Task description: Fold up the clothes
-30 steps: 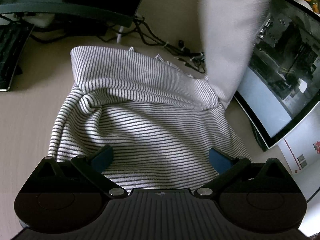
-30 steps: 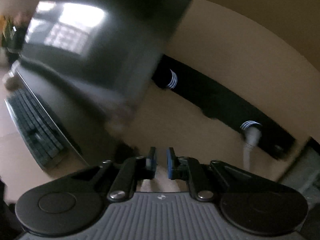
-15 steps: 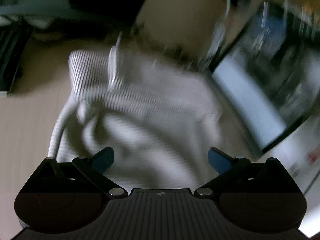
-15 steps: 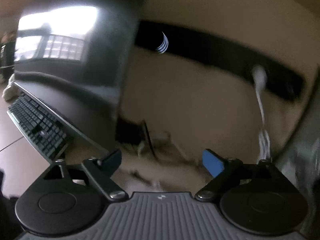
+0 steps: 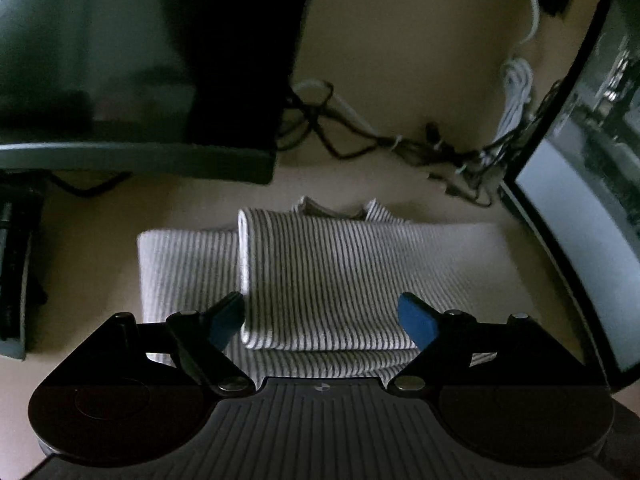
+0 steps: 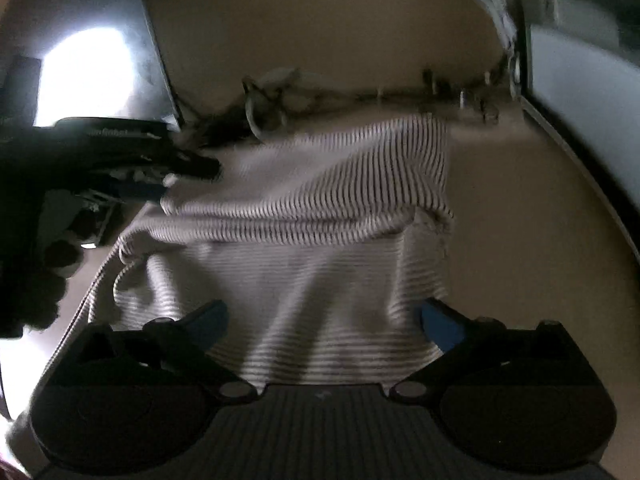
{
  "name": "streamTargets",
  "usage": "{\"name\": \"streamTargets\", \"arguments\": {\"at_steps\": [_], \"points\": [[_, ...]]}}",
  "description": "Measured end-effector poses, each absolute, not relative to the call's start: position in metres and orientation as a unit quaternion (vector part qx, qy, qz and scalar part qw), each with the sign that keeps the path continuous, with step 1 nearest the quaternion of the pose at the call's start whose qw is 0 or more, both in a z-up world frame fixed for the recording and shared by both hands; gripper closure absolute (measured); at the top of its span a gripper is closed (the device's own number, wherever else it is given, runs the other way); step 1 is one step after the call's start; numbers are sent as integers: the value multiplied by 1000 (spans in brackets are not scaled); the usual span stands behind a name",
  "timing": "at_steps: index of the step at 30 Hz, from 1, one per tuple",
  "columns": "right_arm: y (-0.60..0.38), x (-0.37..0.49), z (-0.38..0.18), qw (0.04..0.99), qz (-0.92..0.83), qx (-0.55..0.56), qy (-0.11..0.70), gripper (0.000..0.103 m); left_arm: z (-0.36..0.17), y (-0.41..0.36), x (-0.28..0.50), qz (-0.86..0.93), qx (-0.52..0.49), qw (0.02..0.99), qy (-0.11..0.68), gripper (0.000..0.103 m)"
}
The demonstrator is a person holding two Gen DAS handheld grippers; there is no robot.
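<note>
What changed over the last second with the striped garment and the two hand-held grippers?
The white, dark-striped knit garment went from a loose heap with one part lifted to a flatter folded stack. The right hand-held gripper, shut before and facing the monitor, let go; its jaws are opening above the cloth, pinching nothing. The left hand-held gripper is closing slightly, gripping nothing. The beige desk, monitors and cables stayed put.

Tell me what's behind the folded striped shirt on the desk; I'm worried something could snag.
Behind the striped shirt lies a tangle of dark cables on the desk, between two monitors. Whatever is under the shirt is covered.
</note>
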State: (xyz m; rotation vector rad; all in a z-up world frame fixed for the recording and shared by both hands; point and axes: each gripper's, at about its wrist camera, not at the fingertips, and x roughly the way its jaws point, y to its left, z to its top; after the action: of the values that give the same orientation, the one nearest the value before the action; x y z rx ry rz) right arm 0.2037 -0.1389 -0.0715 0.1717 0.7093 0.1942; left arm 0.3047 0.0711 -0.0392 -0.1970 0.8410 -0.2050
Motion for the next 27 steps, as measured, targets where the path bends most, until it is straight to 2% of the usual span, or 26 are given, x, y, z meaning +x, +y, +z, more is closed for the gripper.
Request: {"name": "streamTargets", "arguments": {"at_steps": [3,4,6,7,8,17,20,24,27], "points": [[-131,200,-73,933,91,57,345,0,-50,69,312,-88,-97,899,418,15],[-130,200,-74,933,89,57,345,0,-54,68,313,-84,-97,899,418,18],[-130,200,-74,933,88,58,343,0,-53,65,310,-67,-80,910,400,41],[-129,200,-74,933,88,58,343,0,-51,64,308,-61,-71,916,390,71],[-128,200,-73,934,88,59,342,0,-47,64,305,-64,-69,920,380,97],[-124,200,-71,933,85,47,346,0,7,94,265,-88,-82,950,290,98],[-122,201,-72,933,84,41,348,0,0,114,265,-61,-77,947,307,98],[-108,205,-73,928,76,-9,365,0,-35,126,279,-36,-73,930,360,97],[-106,207,-73,925,77,-15,373,0,-45,124,283,-33,-51,932,357,97]]}}
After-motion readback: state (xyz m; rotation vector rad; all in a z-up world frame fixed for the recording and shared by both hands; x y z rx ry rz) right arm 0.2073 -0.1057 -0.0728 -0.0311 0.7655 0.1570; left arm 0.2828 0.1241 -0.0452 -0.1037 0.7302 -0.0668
